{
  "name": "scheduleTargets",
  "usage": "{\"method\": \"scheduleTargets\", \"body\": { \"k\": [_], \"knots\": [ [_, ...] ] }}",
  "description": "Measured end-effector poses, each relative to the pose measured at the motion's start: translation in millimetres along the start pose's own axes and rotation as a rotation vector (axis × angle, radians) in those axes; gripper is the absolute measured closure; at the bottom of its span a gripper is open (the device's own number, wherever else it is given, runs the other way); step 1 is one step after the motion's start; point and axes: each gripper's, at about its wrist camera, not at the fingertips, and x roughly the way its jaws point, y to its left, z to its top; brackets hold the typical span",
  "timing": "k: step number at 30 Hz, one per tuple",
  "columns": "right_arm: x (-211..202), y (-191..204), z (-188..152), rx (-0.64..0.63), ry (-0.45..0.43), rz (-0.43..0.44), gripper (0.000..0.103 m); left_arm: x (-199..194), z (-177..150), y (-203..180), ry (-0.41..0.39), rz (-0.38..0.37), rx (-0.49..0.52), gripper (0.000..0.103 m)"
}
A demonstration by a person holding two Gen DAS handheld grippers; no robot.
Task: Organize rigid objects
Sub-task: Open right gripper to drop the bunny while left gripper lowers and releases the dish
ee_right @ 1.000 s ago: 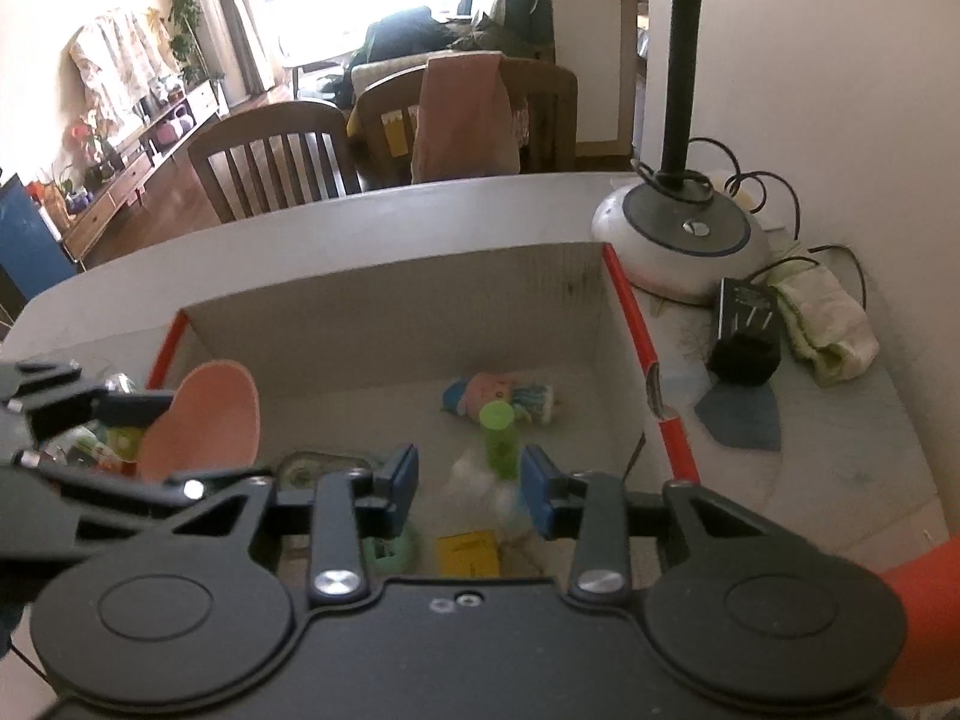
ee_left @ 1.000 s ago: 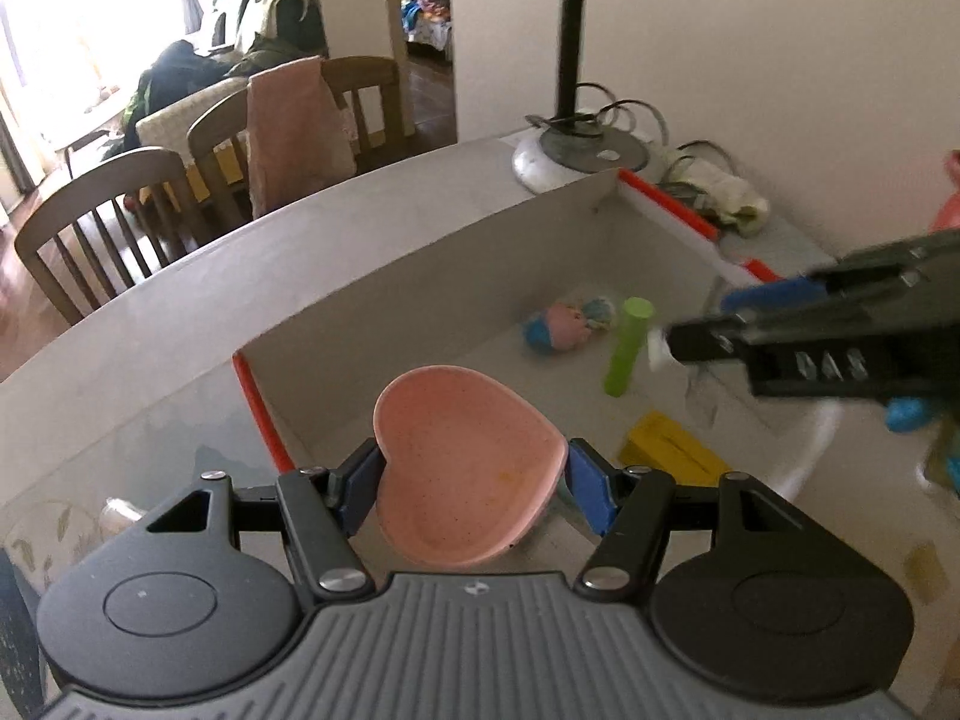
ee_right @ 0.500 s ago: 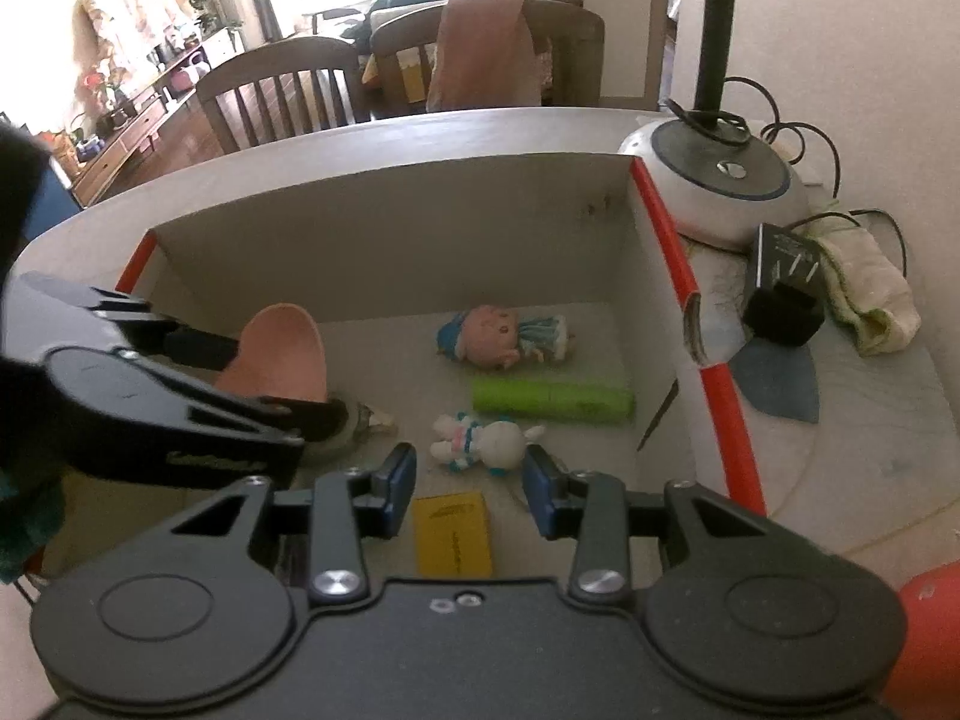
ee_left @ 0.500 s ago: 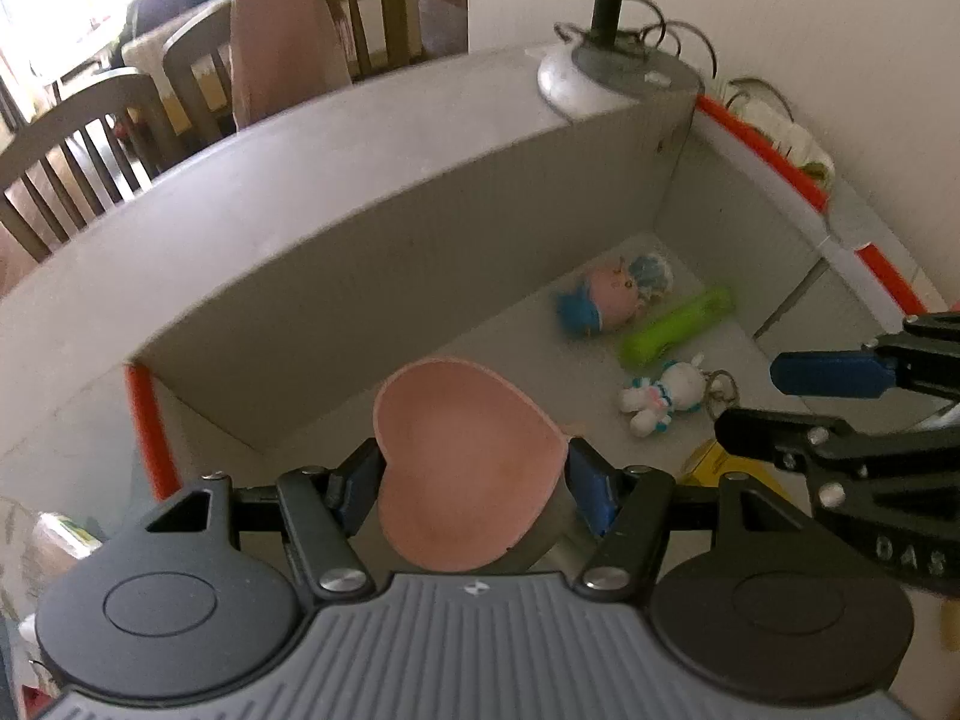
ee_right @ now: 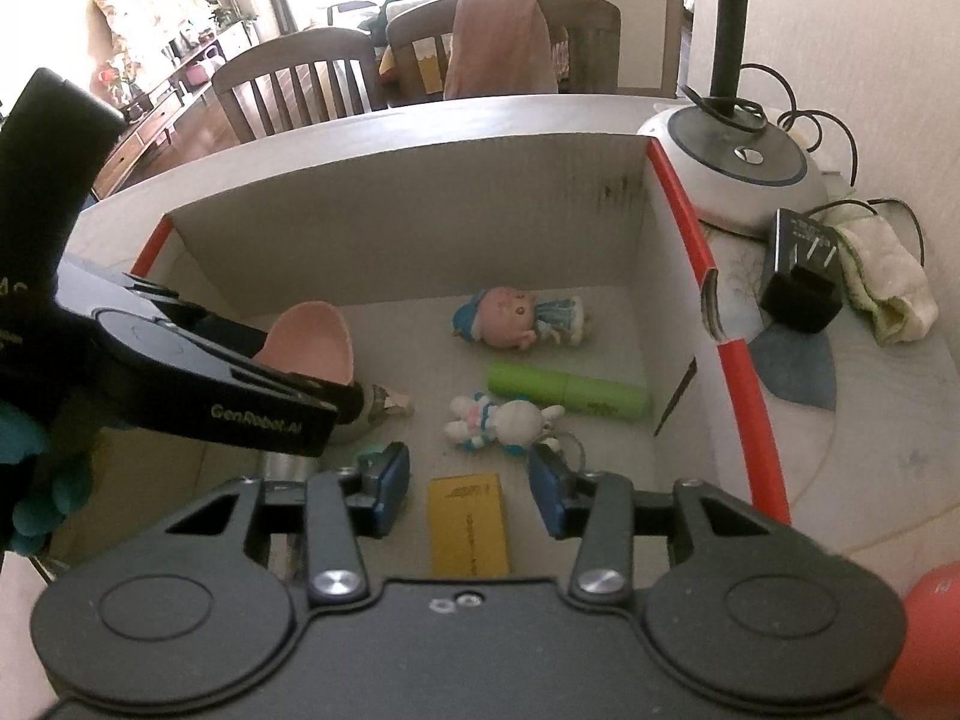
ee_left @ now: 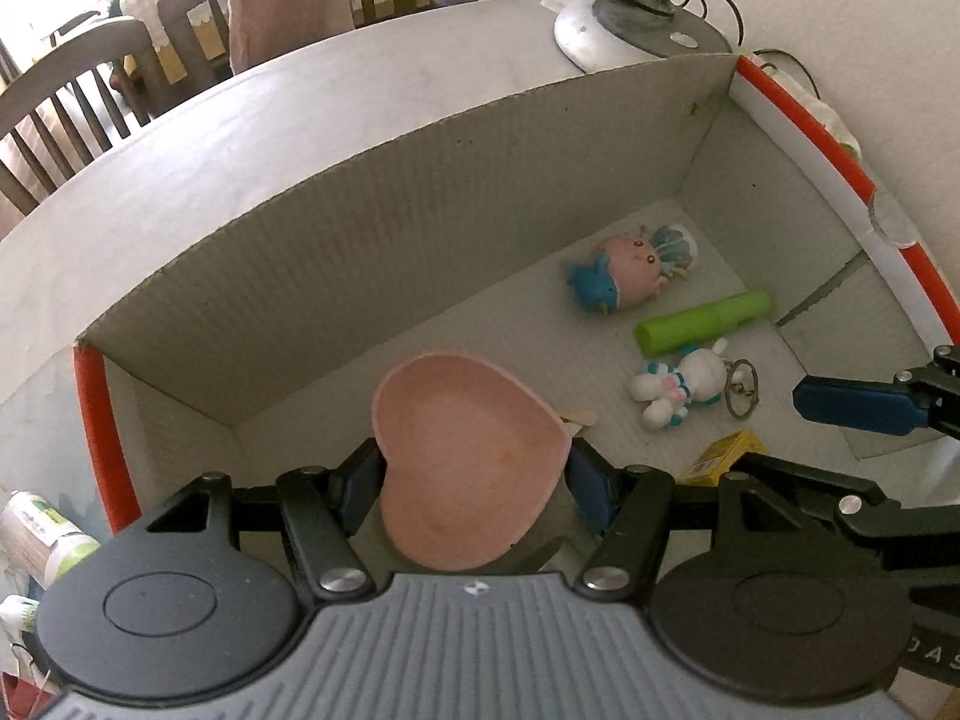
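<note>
- The left gripper [ee_left: 474, 483] is down inside the box [ee_left: 360, 228], near its left wall. Its jaws are about half open and squeeze a pink heart-shaped dish [ee_left: 465, 456] from both sides.
- The dish looks stiff and light, like hard plastic (smooth, so it could slip). Holding it by the two side edges, as now, seems the best way.
- The side of the left gripper has the words "GenRobot.AI" on it, seen from the right wrist view.
- In the middle of the box floor lie a small doll [ee_right: 519, 318] in a blue hat near the back wall, then a green tube [ee_right: 567, 393], then a white bunny keychain [ee_right: 504, 420] with a metal ring.
- These look small, hard and light. The tube is round, so it may roll.
- A yellow card box [ee_right: 469, 525] lies flat near the front edge. It has dark print on it, too small to read.
- The right gripper [ee_right: 469, 483] hangs over the yellow card box and just in front of the bunny. Its jaws are opening, with nothing pressed between them.
- Outside the box, past its right wall with the red edge, stand a lamp base [ee_right: 735, 171], a black plug [ee_right: 801, 282] and a cloth [ee_right: 888, 282].
</note>
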Motion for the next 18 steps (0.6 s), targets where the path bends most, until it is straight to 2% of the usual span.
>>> {"method": "scheduleTargets", "body": {
  "k": [9, 18],
  "knots": [
    [-10.4, 8.7, -3.0, -0.013, -0.016, 0.002, 0.053, -14.3, -6.1, -2.4, -0.039, -0.009, -0.005, 0.037],
    [-32.6, 18.7, -6.0, -0.009, -0.055, 0.003, 0.047, -48.1, -16.7, -5.2, -0.11, -0.032, -0.011, 0.036]
  ]
}}
